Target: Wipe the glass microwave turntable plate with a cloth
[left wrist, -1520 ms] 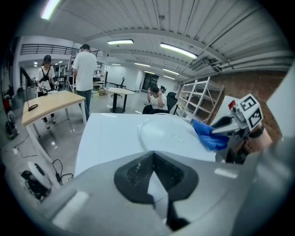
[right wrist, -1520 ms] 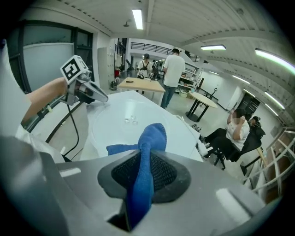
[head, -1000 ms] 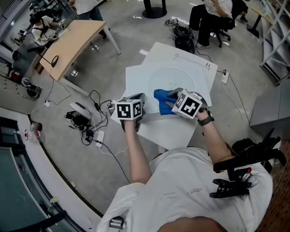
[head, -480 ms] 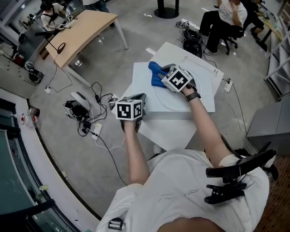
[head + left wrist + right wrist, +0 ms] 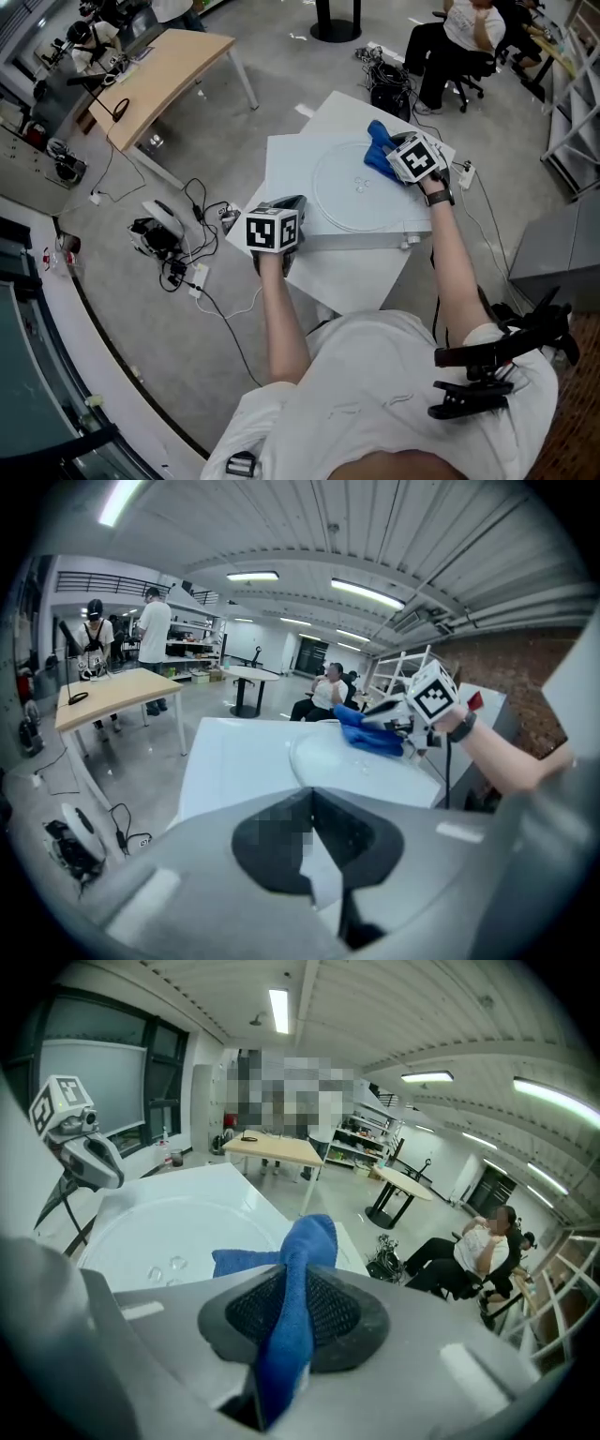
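The clear round glass plate (image 5: 356, 187) lies flat on the white table (image 5: 291, 159), with a few water drops (image 5: 164, 1267) near its middle. My right gripper (image 5: 392, 156) is shut on a blue cloth (image 5: 378, 150) at the plate's far right rim. In the right gripper view the cloth (image 5: 302, 1260) runs up between the jaws and drapes onto the plate (image 5: 141, 1227). My left gripper (image 5: 285, 204) is at the table's near left edge, off the plate, jaws together. The left gripper view shows the plate (image 5: 342, 757), the cloth (image 5: 370, 735) and the right gripper (image 5: 392, 722) beyond.
A second white board (image 5: 375, 272) juts out under the table at the near side. A wooden desk (image 5: 155, 80) stands at far left. Cables and a power strip (image 5: 178, 253) lie on the floor left. A seated person (image 5: 450, 37) is behind the table.
My right gripper has carried the cloth from the plate's near side, round over the far left, to the far right rim. The left gripper has stayed put.
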